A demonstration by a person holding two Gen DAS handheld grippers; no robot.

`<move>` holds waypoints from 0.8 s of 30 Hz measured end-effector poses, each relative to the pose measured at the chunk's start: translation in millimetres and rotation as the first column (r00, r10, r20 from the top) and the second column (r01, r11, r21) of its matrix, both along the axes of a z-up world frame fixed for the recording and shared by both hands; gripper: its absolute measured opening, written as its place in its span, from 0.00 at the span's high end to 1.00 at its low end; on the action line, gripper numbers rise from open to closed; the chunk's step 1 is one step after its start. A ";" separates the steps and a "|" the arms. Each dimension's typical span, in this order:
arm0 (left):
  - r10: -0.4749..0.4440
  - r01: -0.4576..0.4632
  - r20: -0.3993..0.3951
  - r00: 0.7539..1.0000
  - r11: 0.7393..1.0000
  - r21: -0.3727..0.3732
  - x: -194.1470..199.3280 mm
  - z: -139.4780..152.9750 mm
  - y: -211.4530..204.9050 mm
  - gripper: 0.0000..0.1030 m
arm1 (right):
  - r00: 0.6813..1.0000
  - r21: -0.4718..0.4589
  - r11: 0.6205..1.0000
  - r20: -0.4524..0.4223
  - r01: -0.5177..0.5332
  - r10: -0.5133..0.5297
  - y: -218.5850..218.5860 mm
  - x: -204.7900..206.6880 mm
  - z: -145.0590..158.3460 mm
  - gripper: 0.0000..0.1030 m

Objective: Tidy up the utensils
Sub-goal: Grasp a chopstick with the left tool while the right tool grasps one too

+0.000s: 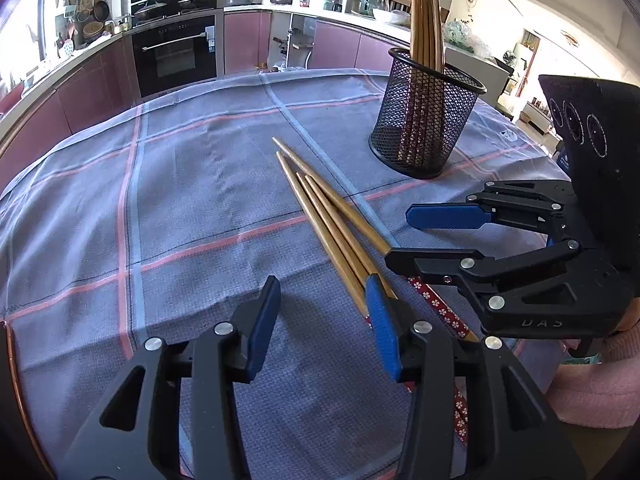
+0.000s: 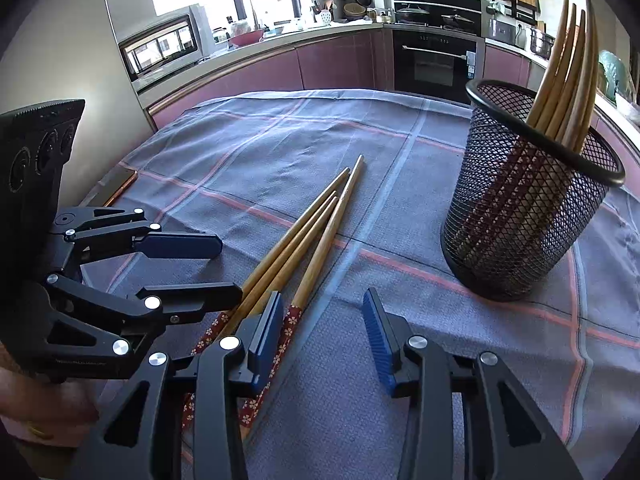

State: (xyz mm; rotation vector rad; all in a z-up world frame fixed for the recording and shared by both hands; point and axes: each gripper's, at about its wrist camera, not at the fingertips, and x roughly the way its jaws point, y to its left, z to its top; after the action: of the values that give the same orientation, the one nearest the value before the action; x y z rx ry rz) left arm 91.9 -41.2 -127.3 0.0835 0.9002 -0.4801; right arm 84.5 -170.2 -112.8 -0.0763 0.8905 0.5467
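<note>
Still, four loose chopsticks lay on the clothed surface near the mesh holder. Both hand-held grippers, left and right, hovered part-open, seemingly empty; next, pinch one.

Four loose wooden chopsticks with red flower-patterned handle ends lie on the tabletop, which is covered by one grey-blue cloth with pink stripes. One black wire-mesh cylindrical holder stands there, with four more wooden chopsticks upright in it (tips up). Two hand-held grippers are in view, the left and the right.
</note>
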 end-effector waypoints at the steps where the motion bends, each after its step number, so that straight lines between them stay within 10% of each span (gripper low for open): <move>1: -0.002 0.002 0.001 1.000 1.000 0.005 1.0 -0.4 -1.3 0.57 | 1.000 0.002 1.000 -0.002 0.002 -0.002 -0.9 0.4 -0.2 0.62; 24: 0.029 -0.028 -0.018 0.999 0.998 0.051 28.7 -1.8 -5.8 0.79 | 1.000 -0.040 0.999 0.014 0.005 -0.004 11.8 20.4 1.0 0.69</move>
State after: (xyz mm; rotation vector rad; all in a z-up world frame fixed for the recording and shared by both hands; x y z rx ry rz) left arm 120.6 -47.0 -129.1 0.1122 0.9310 -0.4320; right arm 105.0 -158.4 -111.8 -0.1142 0.8876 0.5239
